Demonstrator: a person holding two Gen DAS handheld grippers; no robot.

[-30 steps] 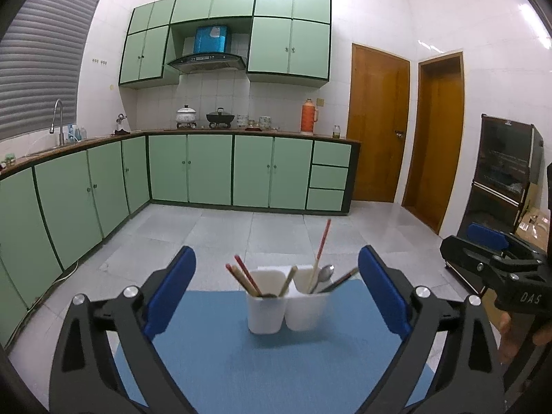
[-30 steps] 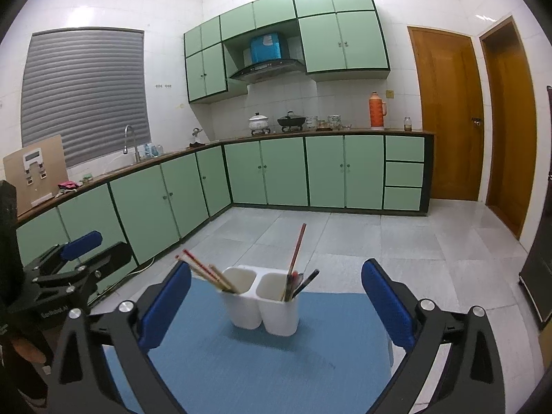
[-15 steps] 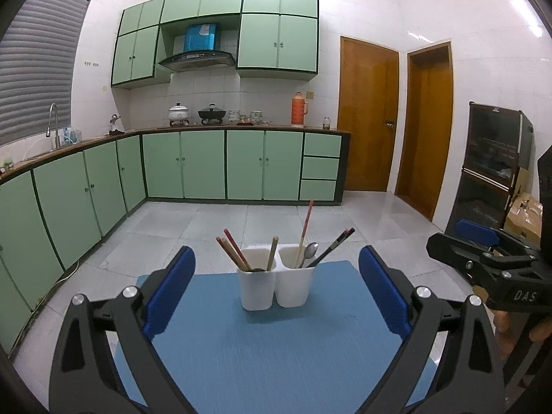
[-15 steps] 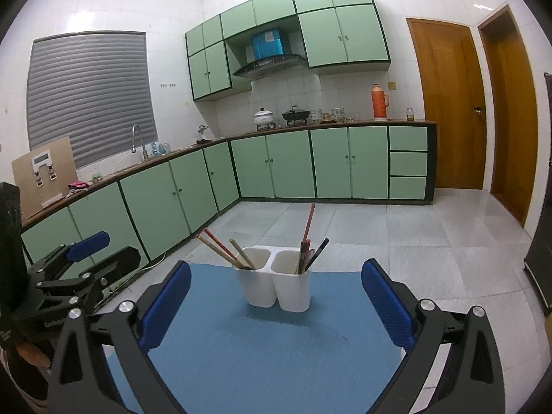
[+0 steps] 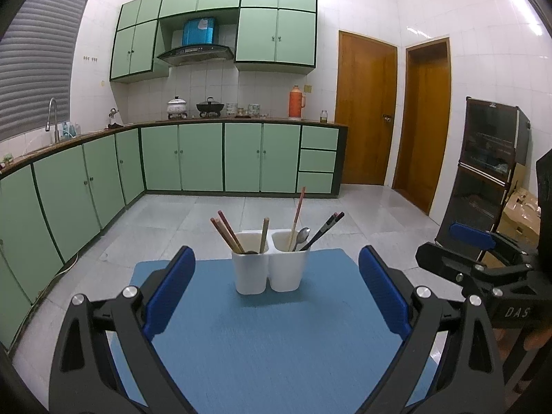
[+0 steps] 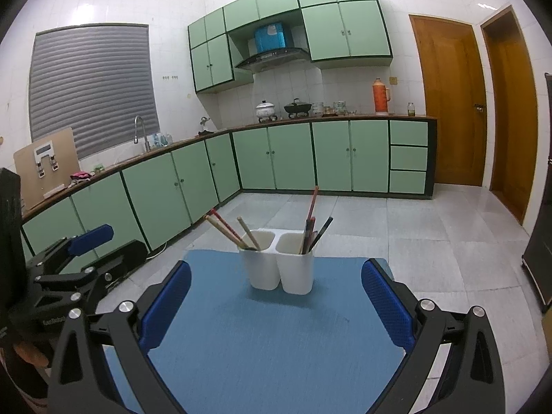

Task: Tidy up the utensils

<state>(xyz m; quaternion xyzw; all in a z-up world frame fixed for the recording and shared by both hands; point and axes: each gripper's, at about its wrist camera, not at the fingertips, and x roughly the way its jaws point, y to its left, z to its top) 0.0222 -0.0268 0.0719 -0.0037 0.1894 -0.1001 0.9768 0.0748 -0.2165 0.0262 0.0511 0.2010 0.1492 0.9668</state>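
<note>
A white two-part utensil holder [image 5: 269, 269] stands near the far edge of the blue mat [image 5: 262, 338] on the worktop. Chopsticks [image 5: 226, 231] lean in its left compartment, and a spoon [image 5: 302, 236] with more chopsticks is in the right one. Both the left hand-held gripper [image 5: 276, 296] and the right hand-held gripper [image 6: 276, 305] are spread wide and empty, well apart from the holder.

Green cabinets [image 5: 200, 157] line the walls; an orange flask [image 5: 296, 102] stands on the counter
</note>
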